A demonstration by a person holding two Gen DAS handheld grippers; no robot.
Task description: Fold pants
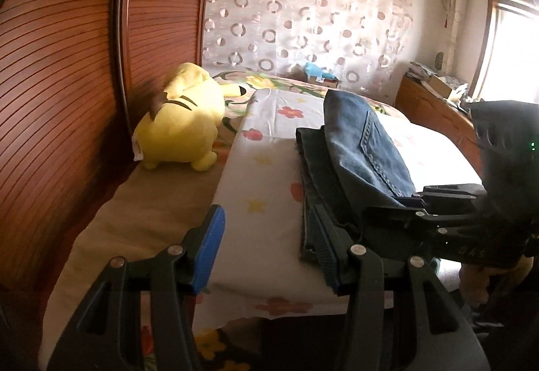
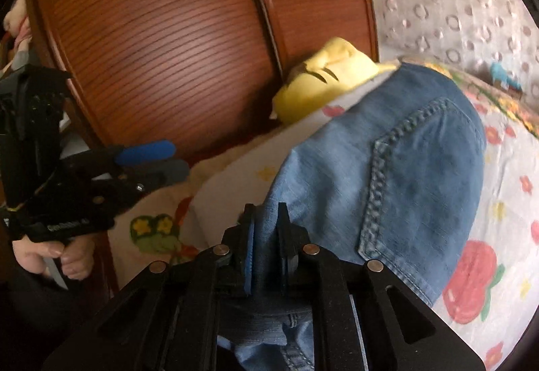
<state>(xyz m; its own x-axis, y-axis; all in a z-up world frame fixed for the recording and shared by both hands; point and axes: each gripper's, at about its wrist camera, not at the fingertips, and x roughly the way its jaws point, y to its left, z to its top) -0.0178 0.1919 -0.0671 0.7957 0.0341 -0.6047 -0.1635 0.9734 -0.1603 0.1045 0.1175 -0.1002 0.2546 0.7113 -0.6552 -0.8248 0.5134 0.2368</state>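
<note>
Pants [image 1: 363, 148]: blue denim, lay on the flowered sheet [image 1: 262, 169] of the bed, partly folded, a back pocket uppermost. Upper layer was raised in an arch; darker layers lay flat beneath it on the sheet.

Right gripper [image 2: 266, 236] was closed tight on a fold of denim at the near edge, cloth pinched between the two pads. In the left view its fingers reached in from the right and met the near end of the raised layer. So the lifted flap hung from this tool alone.

Left gripper [image 1: 266, 249] stood wide apart and held nothing. Its right finger [image 1: 323, 246] sat against, or just above, the left edge of the flat dark layers; contact could not be told. Its left finger hung over bare sheet.

Key relation: the garment's long axis ran away from both tools, toward the curtain [image 1: 303, 10] at the far end of the bed. The pants lay to the right of the left tool's gap, not between its fingers. The right tool was the nearer and already had purchase. Judgement: the fold would be carried by the right; the left would need to shift right to catch the edge or pin the lower layers.

Yellow plush toy [image 1: 182, 128] sat well to the left, by the wooden wardrobe doors [image 1: 67, 68], apart from the pants.
</note>
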